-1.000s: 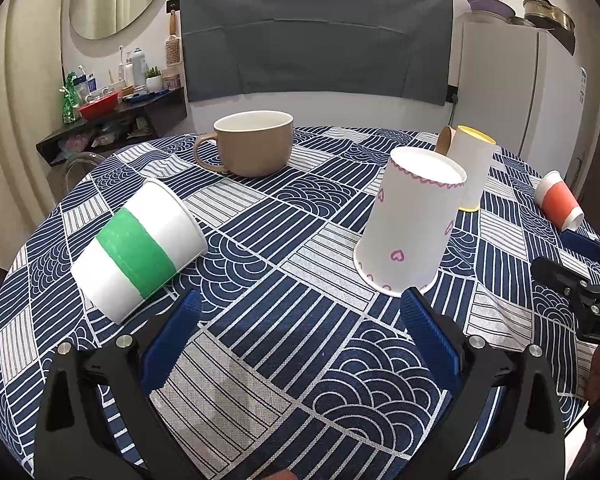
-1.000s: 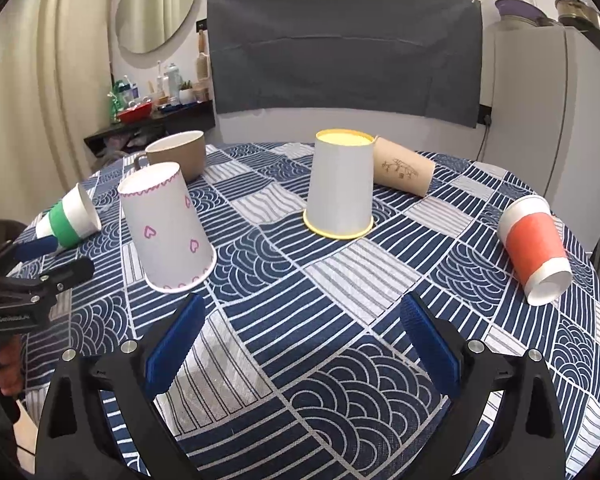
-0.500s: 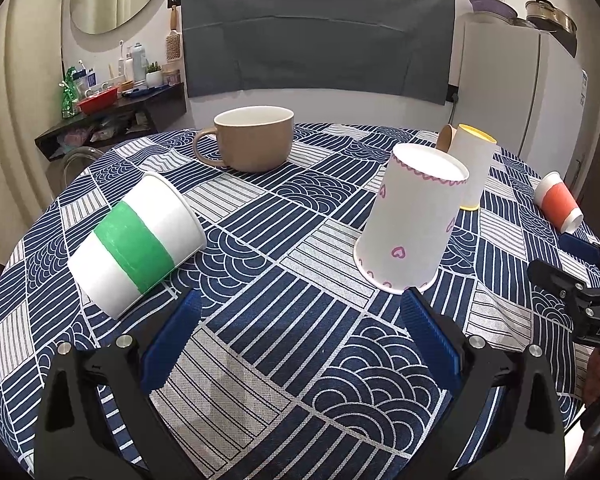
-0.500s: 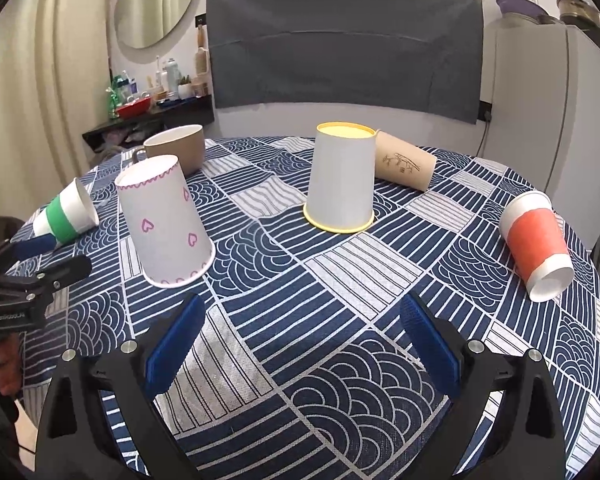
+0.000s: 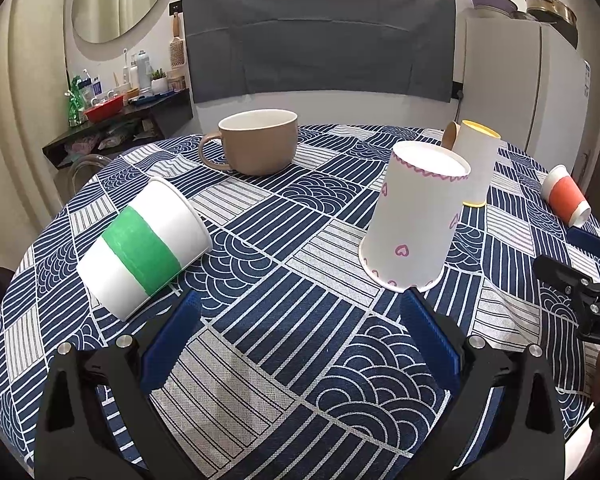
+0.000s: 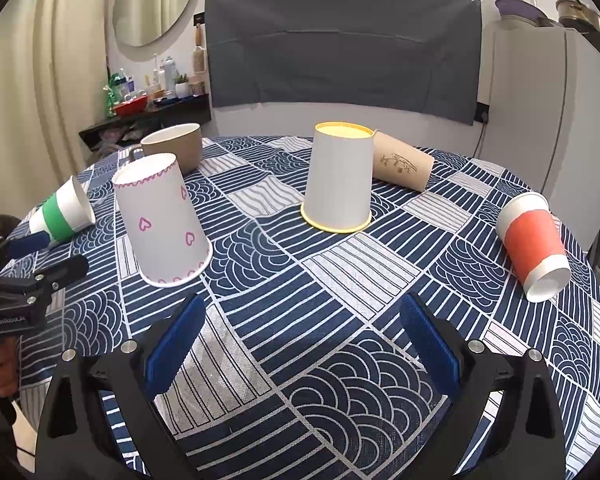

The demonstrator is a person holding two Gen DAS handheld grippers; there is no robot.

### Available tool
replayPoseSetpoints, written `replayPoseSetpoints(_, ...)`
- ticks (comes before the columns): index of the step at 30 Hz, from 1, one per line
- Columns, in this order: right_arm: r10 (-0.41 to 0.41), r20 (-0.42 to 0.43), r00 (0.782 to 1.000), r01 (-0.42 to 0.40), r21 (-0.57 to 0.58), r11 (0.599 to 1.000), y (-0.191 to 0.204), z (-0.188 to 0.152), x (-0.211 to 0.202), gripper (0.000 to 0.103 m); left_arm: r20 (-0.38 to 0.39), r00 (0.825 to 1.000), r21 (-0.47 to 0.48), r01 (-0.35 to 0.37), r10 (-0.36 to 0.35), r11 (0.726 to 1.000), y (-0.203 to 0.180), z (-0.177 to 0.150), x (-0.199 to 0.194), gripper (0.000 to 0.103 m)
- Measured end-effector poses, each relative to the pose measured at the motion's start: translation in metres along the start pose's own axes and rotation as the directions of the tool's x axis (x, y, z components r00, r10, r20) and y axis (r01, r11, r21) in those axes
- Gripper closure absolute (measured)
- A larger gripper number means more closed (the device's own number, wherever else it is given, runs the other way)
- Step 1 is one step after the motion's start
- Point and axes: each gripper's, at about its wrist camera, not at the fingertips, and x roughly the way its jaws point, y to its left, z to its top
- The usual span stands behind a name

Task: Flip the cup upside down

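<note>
On the round table with its navy-and-white patterned cloth (image 5: 300, 320), six vessels are spread out. Near the left edge lies a white paper cup with a green band (image 5: 142, 246) on its side, mouth toward the table's centre, base toward the edge. Toward the far-left edge stands a tan ceramic mug (image 5: 256, 140), upright, handle to the left. Around the middle, a white paper cup with pink hearts (image 5: 416, 216) sits mouth-down, leaning a little, base up. Behind it, toward the far edge, a white paper cup with a yellow rim (image 6: 340, 180) stands upside down, mouth flat on the cloth. Just beside that one, touching or nearly so, a brown kraft paper cup with a line drawing (image 6: 402, 166) lies on its side. Near the right edge a white paper cup with an orange band (image 6: 534, 244) lies on its side, mouth toward the near-right edge.

Left gripper (image 5: 300, 336): blue pads wide apart, nothing between them, low over the near part of the cloth; green-banded cup just ahead of its left finger, heart cup just ahead of its right.

Right gripper (image 6: 300, 336): pads likewise spread, holding nothing, over the near edge, well apart from the orange-banded cup.
</note>
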Motion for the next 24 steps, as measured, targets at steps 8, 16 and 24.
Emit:
replayPoseSetpoints(8,0.004,0.001,1.000,-0.004,-0.005,1.000,0.0002,0.0003,0.0000,0.009,0.003,1.000,0.030,-0.025,0.025,0.999,-0.0050,0.0000,-0.0003,0.006)
replayPoseSetpoints(16,0.001,0.001,1.000,-0.001,-0.003,1.000,0.0003,-0.0001,-0.0002,0.009,-0.005,1.000,0.030,-0.018,0.019,0.999,-0.0053,0.0004,0.0012,0.006)
replayPoseSetpoints(24,-0.001,0.002,1.000,0.001,-0.002,1.000,0.0001,-0.0004,-0.0003,0.009,-0.008,1.000,0.011,-0.010,0.010,1.000,-0.0025,0.0002,0.0014,0.006)
